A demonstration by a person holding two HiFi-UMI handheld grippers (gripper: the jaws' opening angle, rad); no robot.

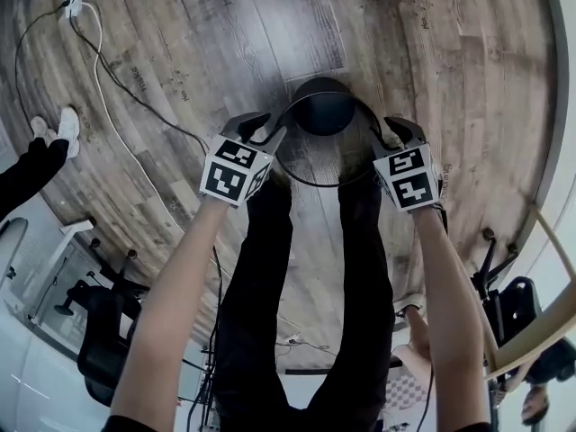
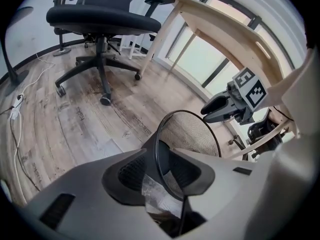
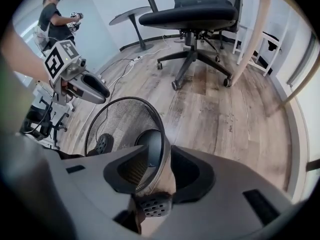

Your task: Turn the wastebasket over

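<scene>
Closest to the head camera are the bare forearms coming in from 6 o'clock, with dark trouser legs between them. Left to right from there:

- The left tongs sit at the 9 o'clock side of the mesh wastebasket.
- The basket itself is on the wood floor, just toward 12 o'clock from the middle of the view.
- The right tongs are at its 3 o'clock side.

Both tongs are only narrowly apart. Each straddles the wire rim, one jaw inside the basket and one outside. Each gripper view shows a gap beside the rim, so I'd say nothing is pinched or held yet.

The mouth faces up toward the cameras and the solid dark base looks to be down on the floor. That puts the long axis roughly floor to ceiling. In the head view the base shows toward 12 o'clock inside the ring, so it may lean a bit, but I can't say for sure.

If it were me, I'd push both tongs a touch deeper so the pads catch mesh wall as well as wire. Then clamp both sides evenly, lift clear of the floor, and roll it about the line between the two grips. A shallow bite on thin wire could slip. The office chair is well apart, so there's room to swing.
</scene>
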